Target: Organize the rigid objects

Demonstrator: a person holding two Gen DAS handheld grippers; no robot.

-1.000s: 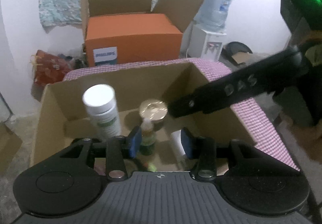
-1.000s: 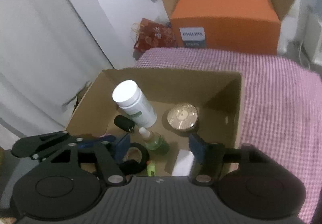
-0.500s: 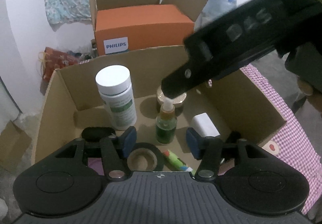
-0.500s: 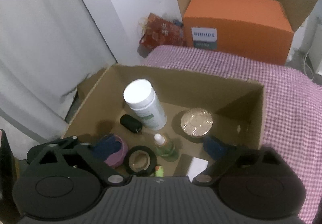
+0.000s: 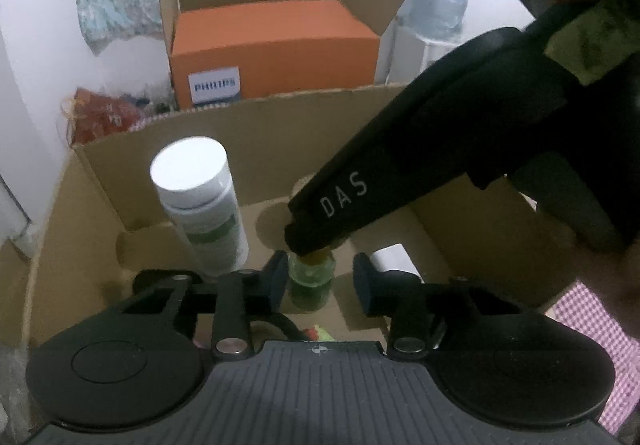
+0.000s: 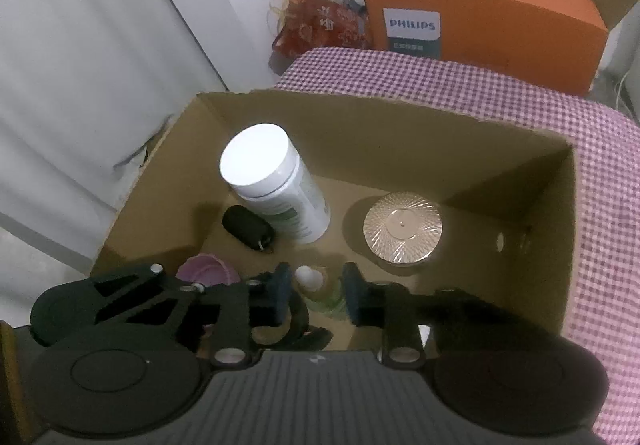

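An open cardboard box [image 6: 400,117] holds a tall white jar [image 6: 276,185], a gold-lidded round tin [image 6: 402,227], a black key fob [image 6: 248,227], a pink cup [image 6: 206,271], a black tape roll [image 6: 280,333] and a small green dropper bottle [image 6: 320,289]. My right gripper [image 6: 314,291] is inside the box with its fingers on both sides of the bottle, close to it; contact is unclear. In the left wrist view my left gripper [image 5: 322,279] is open just above the box, the green bottle [image 5: 310,279] by its left finger. The right gripper's body [image 5: 400,173] covers the bottle's top.
The box sits on a pink checked cloth [image 6: 520,93]. An orange Philips box [image 6: 480,9] stands in a larger carton behind. A red bag [image 6: 316,25] lies on the floor. A white block [image 5: 394,259] lies in the box. A water dispenser [image 5: 440,5] stands far right.
My right gripper has dropped into the box and narrowed its fingers around the green bottle. My left gripper has come closer to the box and lower.
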